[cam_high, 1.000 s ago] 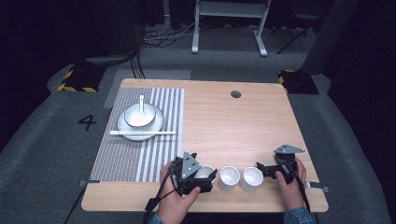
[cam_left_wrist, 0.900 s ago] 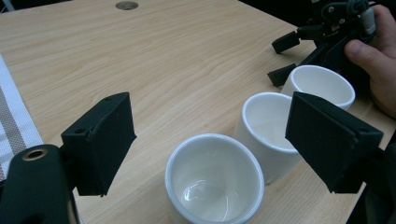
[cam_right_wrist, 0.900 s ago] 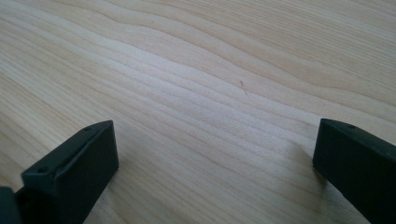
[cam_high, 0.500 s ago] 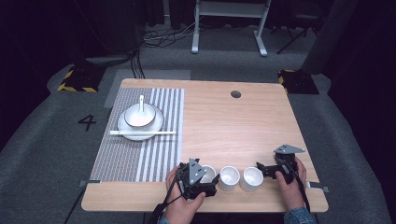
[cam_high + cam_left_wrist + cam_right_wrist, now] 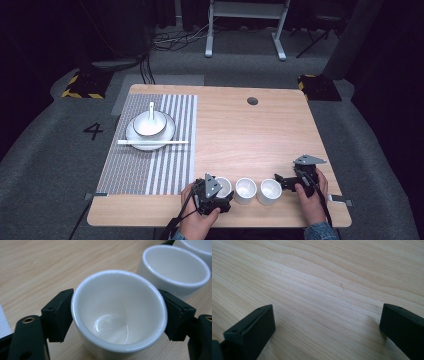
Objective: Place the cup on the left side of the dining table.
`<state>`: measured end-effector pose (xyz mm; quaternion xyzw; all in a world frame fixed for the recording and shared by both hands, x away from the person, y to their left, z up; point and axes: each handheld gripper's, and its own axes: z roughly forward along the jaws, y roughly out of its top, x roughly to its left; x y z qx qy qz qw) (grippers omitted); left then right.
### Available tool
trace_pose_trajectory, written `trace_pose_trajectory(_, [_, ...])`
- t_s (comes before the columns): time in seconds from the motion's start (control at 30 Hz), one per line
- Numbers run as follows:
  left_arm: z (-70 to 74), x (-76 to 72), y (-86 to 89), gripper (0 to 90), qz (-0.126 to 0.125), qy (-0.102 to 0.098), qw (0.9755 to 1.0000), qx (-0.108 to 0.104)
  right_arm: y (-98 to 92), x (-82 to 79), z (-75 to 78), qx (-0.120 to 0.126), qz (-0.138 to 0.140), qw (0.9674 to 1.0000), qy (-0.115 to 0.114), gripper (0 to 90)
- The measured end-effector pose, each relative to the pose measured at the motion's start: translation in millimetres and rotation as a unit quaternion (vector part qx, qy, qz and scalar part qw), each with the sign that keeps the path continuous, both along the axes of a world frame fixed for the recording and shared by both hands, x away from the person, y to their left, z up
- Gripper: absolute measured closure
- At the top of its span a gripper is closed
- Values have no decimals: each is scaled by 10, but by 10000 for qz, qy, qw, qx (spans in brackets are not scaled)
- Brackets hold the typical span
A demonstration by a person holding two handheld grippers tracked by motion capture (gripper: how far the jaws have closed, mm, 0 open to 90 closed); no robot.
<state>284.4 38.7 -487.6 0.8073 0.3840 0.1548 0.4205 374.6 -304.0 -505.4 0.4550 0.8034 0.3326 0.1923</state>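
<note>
Three white cups (image 5: pixel 246 190) — one plate (image 5: pixel 150 134), one bowl (image 5: pixel 148 123), one spoon (image 5: pixel 151 111), one placemat (image 5: pixel 155 165).

Three white cups in a row near the bench (image 5: pixel 280 125) front edge; left gripper (image 5: pixel 226 192) at the left cup (image 5: pixel 223 188), right gripper (image 5: pixel 279 181) just beside the right cup (image 5: pixel 269 191). Middle cup (image 5: pixel 245 190) between them. Bowl with spoon (image 5: pixel 149 122) on a plate (image 5: pixel 135 137), striped mat (image 5: pixel 150 165), far left.

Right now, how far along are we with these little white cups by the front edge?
Done: two white cups, the middle cup and the right cup, stand side by side near the table's front edge. In hand: the left gripper clamps the left cup, jaws on both sides. Left: releasing it. The right gripper is open over bare wood.
</note>
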Motion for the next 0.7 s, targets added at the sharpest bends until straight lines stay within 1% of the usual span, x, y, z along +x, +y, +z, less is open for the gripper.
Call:
trace_pose_trajectory(0.03, [0,0,0,248,0,0,10000,0,0,0,0,0,-2,10000,0,1])
trace_pose_trajectory(0.07, [-38,8,-4,248,-41,52,9999,76,0,0,0,1,-1,10000,0,1])
trace_pose_trajectory(0.1, [-38,8,-4,248,-41,52,9999,76,0,0,0,1,-1,10000,0,1])
trace_pose_trajectory(0.2, [-60,25,2,248,-44,188,9998,-11,0,-1,0,4,-3,10000,3,1])
trace_pose_trajectory(0.23, [-55,28,8,251,-114,159,9998,50,0,0,0,3,-4,10000,2,1])
trace_pose_trajectory(0.7, [-49,32,7,260,-187,91,9997,129,0,0,0,3,-3,10000,3,1])
